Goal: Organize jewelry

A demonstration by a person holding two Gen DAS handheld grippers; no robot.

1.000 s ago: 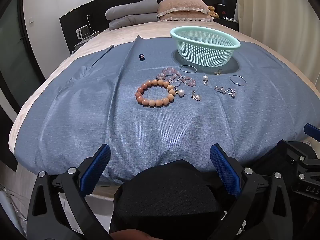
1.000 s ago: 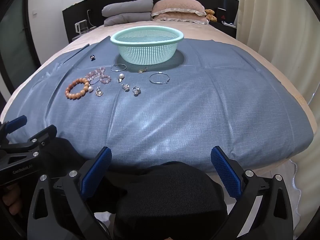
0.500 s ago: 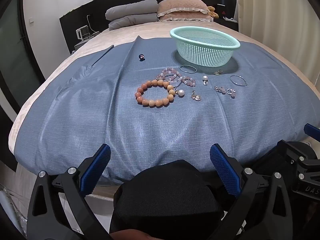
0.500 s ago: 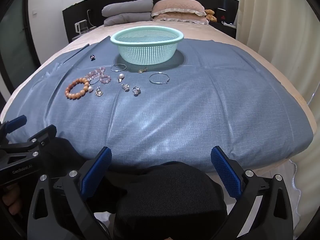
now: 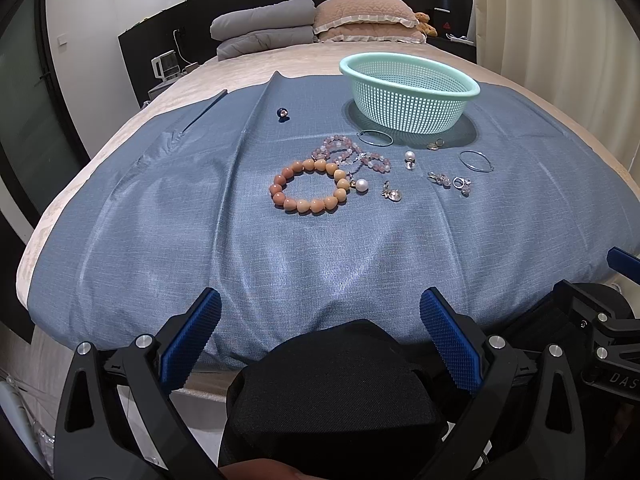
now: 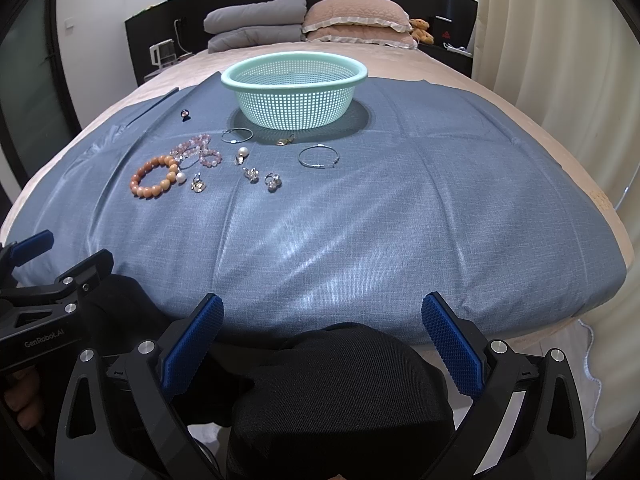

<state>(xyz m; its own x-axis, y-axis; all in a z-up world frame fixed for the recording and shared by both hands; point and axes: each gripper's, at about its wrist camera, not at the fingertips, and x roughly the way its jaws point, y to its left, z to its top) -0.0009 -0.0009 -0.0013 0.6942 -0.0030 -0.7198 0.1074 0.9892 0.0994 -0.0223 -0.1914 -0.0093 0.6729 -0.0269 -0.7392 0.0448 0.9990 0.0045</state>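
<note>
both tools, left tool (image 5: 320,332) and right tool (image 6: 322,330), are held wide open and empty at 6 o'clock. the jewelry (image 5: 308,192) is scattered near the basket (image 6: 294,94) at 12 o'clock; small earrings (image 6: 272,180) could be lost in soft blue cloth (image 6: 360,220) on the bed (image 6: 460,76).

Orange bead bracelet (image 5: 310,189), hoops, earrings flat on blue cloth (image 5: 160,220) before upright mint basket (image 5: 408,92)

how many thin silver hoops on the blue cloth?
2. One hoop lies just in front of the basket's left side; the other hoop lies further right and nearer the camera. None looks hidden.
</note>
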